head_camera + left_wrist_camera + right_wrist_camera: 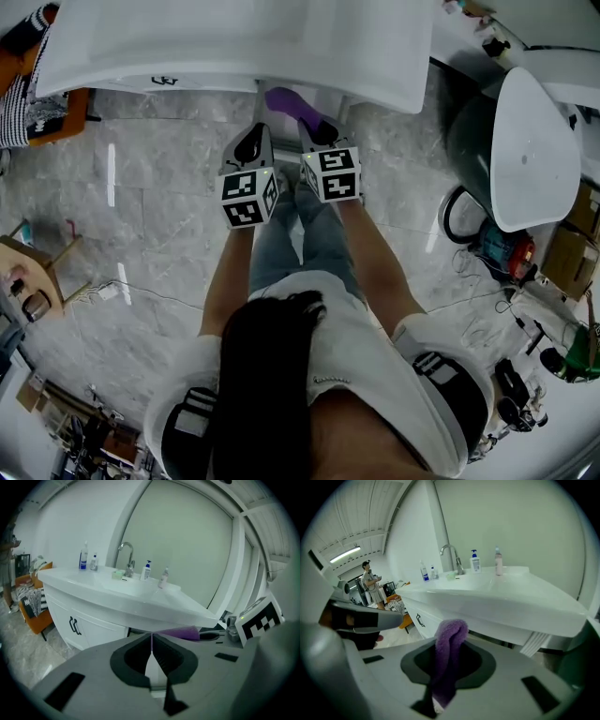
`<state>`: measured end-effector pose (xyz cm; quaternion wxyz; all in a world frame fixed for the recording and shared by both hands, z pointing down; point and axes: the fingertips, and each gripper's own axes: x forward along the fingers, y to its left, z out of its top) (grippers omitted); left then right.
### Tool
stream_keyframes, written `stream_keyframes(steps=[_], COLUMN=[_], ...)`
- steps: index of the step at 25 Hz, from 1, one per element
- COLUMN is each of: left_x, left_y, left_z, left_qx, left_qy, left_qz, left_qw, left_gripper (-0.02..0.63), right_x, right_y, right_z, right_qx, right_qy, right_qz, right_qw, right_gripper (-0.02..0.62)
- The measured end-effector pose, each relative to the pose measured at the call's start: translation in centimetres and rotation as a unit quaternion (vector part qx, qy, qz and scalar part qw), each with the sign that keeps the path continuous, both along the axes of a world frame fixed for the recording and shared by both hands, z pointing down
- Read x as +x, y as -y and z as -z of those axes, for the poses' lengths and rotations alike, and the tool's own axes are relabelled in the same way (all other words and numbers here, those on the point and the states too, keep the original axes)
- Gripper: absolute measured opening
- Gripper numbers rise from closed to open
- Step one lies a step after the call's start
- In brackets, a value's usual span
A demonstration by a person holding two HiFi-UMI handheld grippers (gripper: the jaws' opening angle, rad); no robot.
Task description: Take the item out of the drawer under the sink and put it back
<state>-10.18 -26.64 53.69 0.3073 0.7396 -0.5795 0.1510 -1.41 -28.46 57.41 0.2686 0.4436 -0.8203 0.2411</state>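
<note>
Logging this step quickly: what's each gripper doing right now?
Left gripper: closed, fingers together, nothing between them.
Right gripper: closed on a purple towel.

Two grippers (251, 142) (317, 131), one purple towel (449, 639), one sink (126, 587), one faucet (125, 550), and four bottles (83, 557) (93, 562) (147, 570) (164, 577) on the sink's rim.

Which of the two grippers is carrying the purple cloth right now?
The right gripper: its jaws pinch the purple cloth. The left gripper is shut on nothing.
</note>
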Motion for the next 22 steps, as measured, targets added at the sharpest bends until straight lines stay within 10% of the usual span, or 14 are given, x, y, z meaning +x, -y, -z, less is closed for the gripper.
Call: stream_keyframes(steps=[22], left_x=[2.0], left_y=[3.3], left_z=[-11.2], left_qx=[-0.036], left_qy=[0.007], left_qz=[-0.048], left_qw=[0.9982], left_gripper=[0.014], right_x=[0.0], right_y=[2.3], right_z=[-11.8], right_qx=[-0.061], right_qy=[-0.012], right_qz=[0.036], right_qw=[0.997], right_gripper=[0.078])
